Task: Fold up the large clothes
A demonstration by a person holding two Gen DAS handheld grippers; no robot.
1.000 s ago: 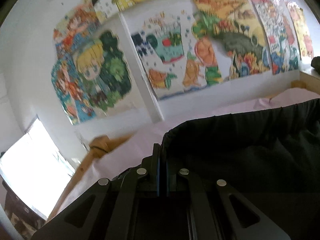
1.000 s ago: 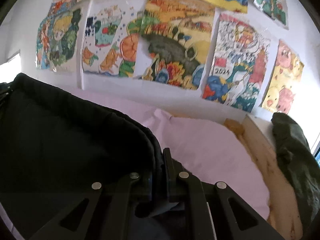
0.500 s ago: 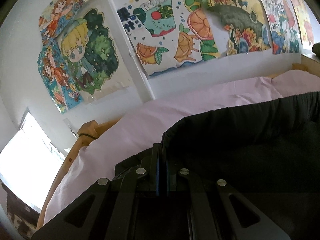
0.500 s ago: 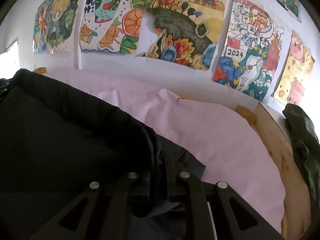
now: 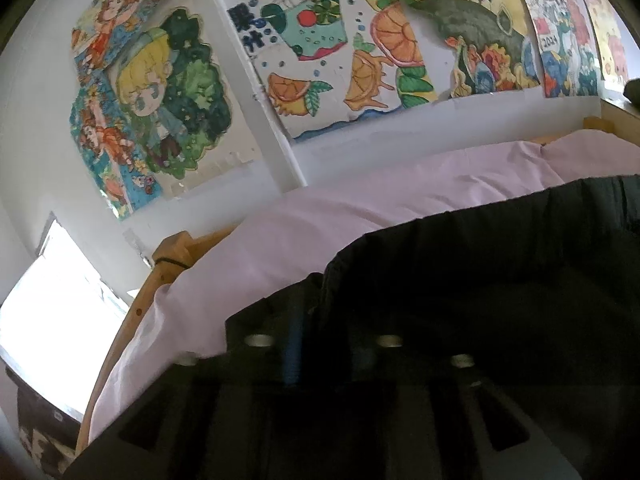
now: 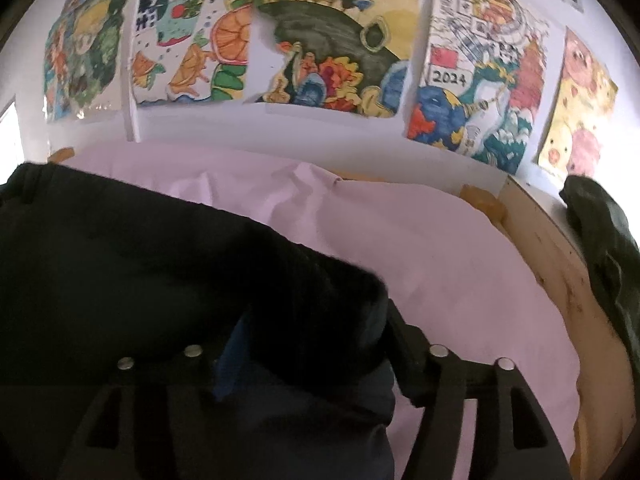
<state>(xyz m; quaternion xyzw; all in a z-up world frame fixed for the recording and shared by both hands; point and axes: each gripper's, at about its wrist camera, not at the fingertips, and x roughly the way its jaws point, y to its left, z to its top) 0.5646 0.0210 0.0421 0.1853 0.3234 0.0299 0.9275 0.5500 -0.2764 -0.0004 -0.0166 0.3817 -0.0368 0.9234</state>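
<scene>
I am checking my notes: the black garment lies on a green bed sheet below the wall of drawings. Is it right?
Not quite. The bed sheet is pale pink, not green, as the right wrist view shows. The black garment does lie on it, below the wall of drawings.

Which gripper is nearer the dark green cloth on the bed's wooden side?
Right. The right gripper sits beside the rail holding the green cloth; the left gripper sees it far off.
</scene>
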